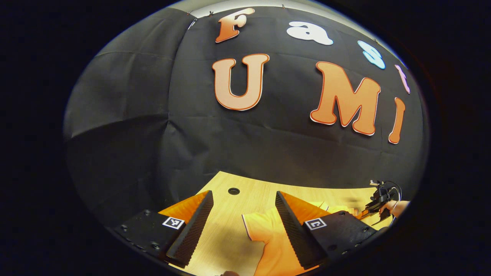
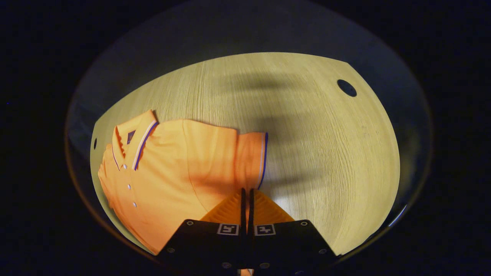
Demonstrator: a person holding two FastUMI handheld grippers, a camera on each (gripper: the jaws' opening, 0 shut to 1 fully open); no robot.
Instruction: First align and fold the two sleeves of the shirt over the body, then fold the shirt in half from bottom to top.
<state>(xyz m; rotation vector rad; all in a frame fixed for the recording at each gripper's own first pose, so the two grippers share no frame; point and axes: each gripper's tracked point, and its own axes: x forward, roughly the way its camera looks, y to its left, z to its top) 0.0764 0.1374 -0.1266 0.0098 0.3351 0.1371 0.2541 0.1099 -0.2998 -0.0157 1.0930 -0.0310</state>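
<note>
shirt point(image 2: 168, 172) lies flat near the table point(image 2: 326, 153) edge, bare wood beside its sleeve point(image 2: 251, 157). left gripper point(image 1: 243, 222) jaws spread; right gripper point(image 2: 246, 199) jaws pressed together.

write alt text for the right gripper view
An orange polo shirt lies flat on a wooden table, collar to the left and one short sleeve stretched out. The right gripper, fingers nearly together, is just below that sleeve's edge.

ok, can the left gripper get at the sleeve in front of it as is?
Probably yes. The left gripper has its jaws wide open, and the shirt sleeve already lies on the table between them, close against one jaw, with nothing on the wood in between.
</note>
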